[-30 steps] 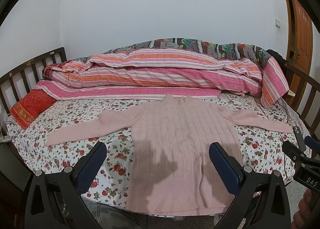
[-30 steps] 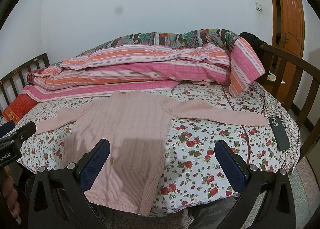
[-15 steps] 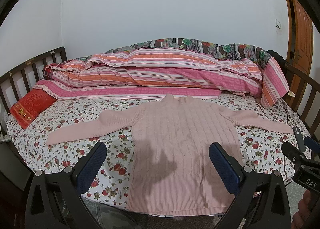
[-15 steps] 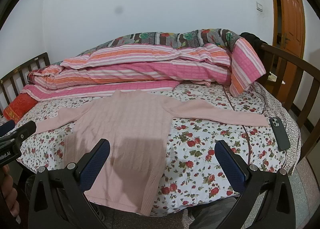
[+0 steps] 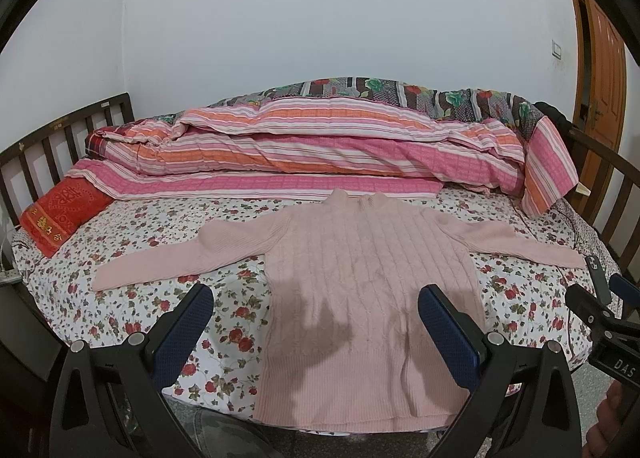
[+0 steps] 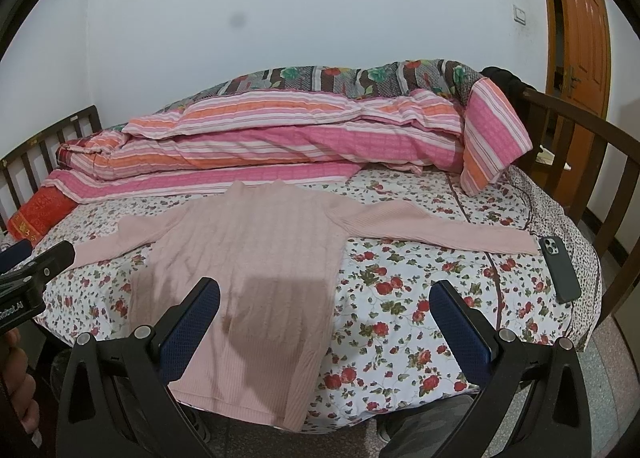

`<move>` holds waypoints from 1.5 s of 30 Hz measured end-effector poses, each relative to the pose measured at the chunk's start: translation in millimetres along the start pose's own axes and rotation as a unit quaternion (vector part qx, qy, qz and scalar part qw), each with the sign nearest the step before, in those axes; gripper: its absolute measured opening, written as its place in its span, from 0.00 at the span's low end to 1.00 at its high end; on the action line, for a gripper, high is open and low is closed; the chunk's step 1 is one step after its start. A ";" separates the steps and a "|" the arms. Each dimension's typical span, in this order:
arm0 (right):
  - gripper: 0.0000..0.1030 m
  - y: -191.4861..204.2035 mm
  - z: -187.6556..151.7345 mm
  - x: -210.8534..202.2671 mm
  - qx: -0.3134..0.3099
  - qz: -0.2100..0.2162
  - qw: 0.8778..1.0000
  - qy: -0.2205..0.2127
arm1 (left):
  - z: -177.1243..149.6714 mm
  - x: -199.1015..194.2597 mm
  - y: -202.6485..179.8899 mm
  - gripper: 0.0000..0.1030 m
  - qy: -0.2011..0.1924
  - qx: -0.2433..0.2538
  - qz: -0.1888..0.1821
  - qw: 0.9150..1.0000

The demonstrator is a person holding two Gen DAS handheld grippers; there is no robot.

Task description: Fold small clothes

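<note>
Ribbed matt knit sweater; printed cotton-like sheet; dark wooden bed frame

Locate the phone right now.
The phone lies on the floral sheet near the bed's right edge in the right wrist view, just past the cuff of the pink sweater's outstretched sleeve.

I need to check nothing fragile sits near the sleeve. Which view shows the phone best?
The right wrist view: the whole phone lies face down beside the sweater cuff. The left wrist view shows it squeezed at the edge, partly behind the right claw.
</note>
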State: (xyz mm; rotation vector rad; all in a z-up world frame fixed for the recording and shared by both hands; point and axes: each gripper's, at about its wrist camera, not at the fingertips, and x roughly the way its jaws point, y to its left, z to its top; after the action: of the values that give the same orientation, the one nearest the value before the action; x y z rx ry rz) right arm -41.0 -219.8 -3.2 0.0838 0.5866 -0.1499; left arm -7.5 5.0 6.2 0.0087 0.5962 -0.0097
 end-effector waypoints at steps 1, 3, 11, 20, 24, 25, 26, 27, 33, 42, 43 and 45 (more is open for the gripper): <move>1.00 2.2 0.3 0.2 -0.002 0.002 1.000 -0.001 | -0.3 0.0 0.7 1.00 0.000 -0.001 -0.001 1.000; 1.00 3.8 -0.2 0.6 -0.003 0.007 1.000 -0.003 | -1.7 2.2 3.0 1.00 0.002 -0.003 -0.003 1.000; 1.00 9.2 -10.4 24.5 -0.020 -0.007 1.000 0.006 | -15.5 42.1 30.7 1.00 0.032 -0.024 -0.006 0.999; 1.00 5.2 -28.1 87.4 -0.030 -0.029 0.999 0.036 | -47.7 121.5 110.9 0.99 0.083 -0.108 0.001 0.991; 1.00 8.5 -31.1 113.7 -0.041 -0.063 0.997 0.026 | -58.1 153.6 160.6 0.99 0.100 -0.124 0.012 0.987; 1.00 9.2 -30.3 120.7 -0.042 -0.067 0.997 0.026 | -59.5 161.4 173.8 0.98 0.104 -0.134 0.012 0.985; 1.00 10.2 -29.2 127.4 -0.042 -0.064 0.997 0.028 | -61.4 167.4 188.7 0.94 0.104 -0.150 0.016 0.983; 1.00 10.5 -27.5 134.4 -0.042 -0.058 0.997 0.031 | -63.3 171.5 204.1 0.94 0.099 -0.167 0.023 0.981; 1.00 14.7 -17.8 171.5 -0.031 -0.016 0.998 0.046 | -72.0 192.2 292.2 0.84 0.079 -0.274 0.038 0.958; 0.97 45.3 -5.8 214.7 -0.066 0.004 0.997 0.039 | -83.7 228.2 383.9 0.66 0.052 -0.391 0.057 0.917; 0.95 46.5 -2.6 218.8 -0.063 0.014 0.997 0.040 | -82.1 233.0 388.1 0.58 0.051 -0.397 0.058 0.914; 0.94 48.3 3.5 226.5 -0.054 0.033 0.997 0.044 | -78.8 243.1 398.2 0.44 0.051 -0.407 0.066 0.910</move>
State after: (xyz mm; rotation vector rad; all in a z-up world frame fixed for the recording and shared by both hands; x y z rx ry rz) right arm 155.1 -199.0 -124.6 0.0051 0.6786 -0.0513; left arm 154.0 402.4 -193.3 -0.7678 0.6672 0.3749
